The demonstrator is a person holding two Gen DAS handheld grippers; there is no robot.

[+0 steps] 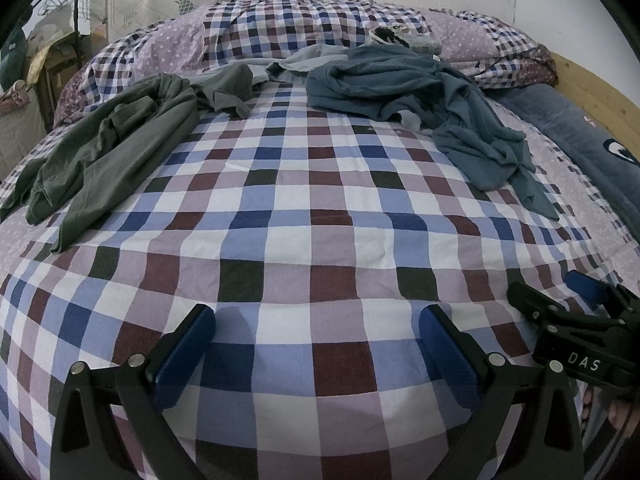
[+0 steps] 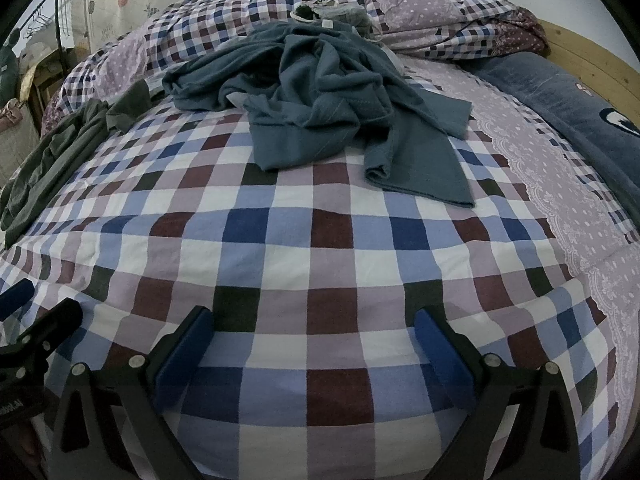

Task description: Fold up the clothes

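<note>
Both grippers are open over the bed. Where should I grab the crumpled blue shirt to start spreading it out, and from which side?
Probably the flat hem flap of the blue shirt that sticks out nearest you. It lies flat on the checked sheet, clear of the bunched middle. The right gripper is closer, so I would come straight forward and low and pinch the near edge.

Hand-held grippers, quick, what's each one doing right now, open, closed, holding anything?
Left hand-held gripper: open, empty, over the checked bedsheet.
Right hand-held gripper: open, empty, over the same sheet.
</note>
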